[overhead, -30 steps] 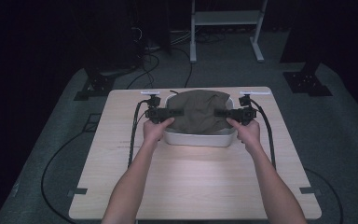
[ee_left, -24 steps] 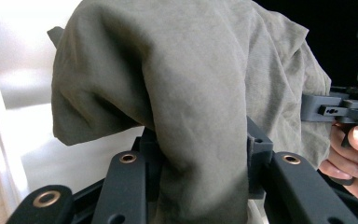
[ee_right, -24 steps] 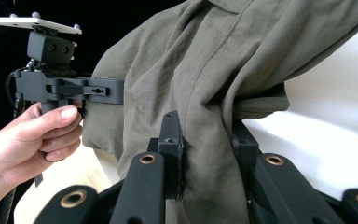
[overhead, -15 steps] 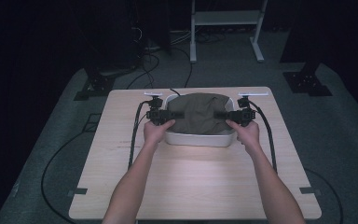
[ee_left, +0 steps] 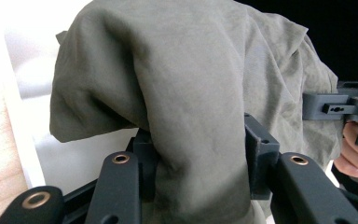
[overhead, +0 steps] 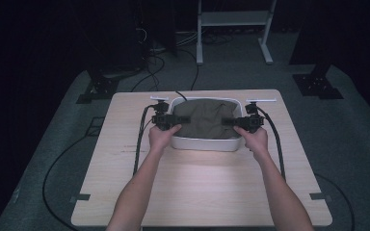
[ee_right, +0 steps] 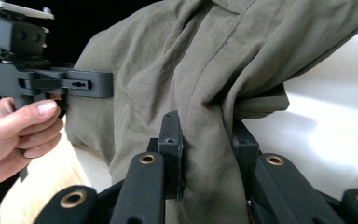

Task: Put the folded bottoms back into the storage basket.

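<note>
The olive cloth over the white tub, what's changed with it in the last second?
The olive cloth has sunk a little lower into the white tub. The left claw has just been opening slightly, cloth still between its jaws. The right claw stays clamped on the cloth. Hands and tub kept their places.

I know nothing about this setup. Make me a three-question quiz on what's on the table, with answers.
1. True or false: the olive-green cloth lies in a white tub.
2. Which grips a fold of the cloth: (a) left hand-held gripper, (b) right hand-held gripper, (c) both?
3. What is the tabletop made of?

Key: 1. True. 2. (c); the left one's jaws have just been opening a little, with the fold between them. 3. Light wood.
</note>
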Tool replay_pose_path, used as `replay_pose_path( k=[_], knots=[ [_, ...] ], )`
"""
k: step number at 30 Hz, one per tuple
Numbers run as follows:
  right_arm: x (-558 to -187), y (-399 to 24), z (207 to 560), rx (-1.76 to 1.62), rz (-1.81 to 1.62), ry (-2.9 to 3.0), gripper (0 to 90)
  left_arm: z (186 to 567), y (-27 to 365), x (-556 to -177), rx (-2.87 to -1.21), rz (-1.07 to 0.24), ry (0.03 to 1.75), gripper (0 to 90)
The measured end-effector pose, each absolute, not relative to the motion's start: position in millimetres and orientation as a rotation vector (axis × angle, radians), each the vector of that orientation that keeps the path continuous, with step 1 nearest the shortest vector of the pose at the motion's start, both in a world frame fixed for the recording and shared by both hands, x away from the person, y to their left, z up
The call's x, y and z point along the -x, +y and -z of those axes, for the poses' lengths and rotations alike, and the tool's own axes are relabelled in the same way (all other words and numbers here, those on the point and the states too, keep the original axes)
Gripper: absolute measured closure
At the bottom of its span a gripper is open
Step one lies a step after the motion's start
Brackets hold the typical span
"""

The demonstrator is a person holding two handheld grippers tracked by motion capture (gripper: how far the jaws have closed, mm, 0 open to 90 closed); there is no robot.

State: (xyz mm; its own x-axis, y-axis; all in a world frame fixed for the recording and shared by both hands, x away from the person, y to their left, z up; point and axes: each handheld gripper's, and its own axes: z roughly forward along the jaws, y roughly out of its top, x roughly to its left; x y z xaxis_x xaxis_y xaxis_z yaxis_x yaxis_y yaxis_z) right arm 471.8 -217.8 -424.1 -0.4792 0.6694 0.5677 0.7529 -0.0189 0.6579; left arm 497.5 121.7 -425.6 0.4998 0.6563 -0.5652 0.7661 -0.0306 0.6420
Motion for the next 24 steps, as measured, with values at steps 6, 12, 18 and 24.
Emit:
replay_pose_path(
  k=[6, 12, 18, 24],
  knots=[
    [-472.6, -219.7, 425.0, 1.58, 1.507, -2.166, 71.5, 425.4, 122.3, -497.6, -1.733, 0.127, 1.212, 56.0],
    [-472.7, -219.2, 427.8, 1.611, 1.452, -2.214, 70.1, 423.3, 126.8, -496.3, -1.701, 0.125, 1.222, 55.7],
    [-472.7, -217.5, 429.7, 1.623, 1.423, -2.25, 68.2, 423.1, 127.8, -496.1, -1.698, 0.124, 1.22, 55.7],
    [-472.2, -217.1, 423.0, 1.638, 1.39, -2.314, 61.7, 420.2, 130.0, -495.5, -1.673, 0.123, 1.221, 55.7]
  ],
)
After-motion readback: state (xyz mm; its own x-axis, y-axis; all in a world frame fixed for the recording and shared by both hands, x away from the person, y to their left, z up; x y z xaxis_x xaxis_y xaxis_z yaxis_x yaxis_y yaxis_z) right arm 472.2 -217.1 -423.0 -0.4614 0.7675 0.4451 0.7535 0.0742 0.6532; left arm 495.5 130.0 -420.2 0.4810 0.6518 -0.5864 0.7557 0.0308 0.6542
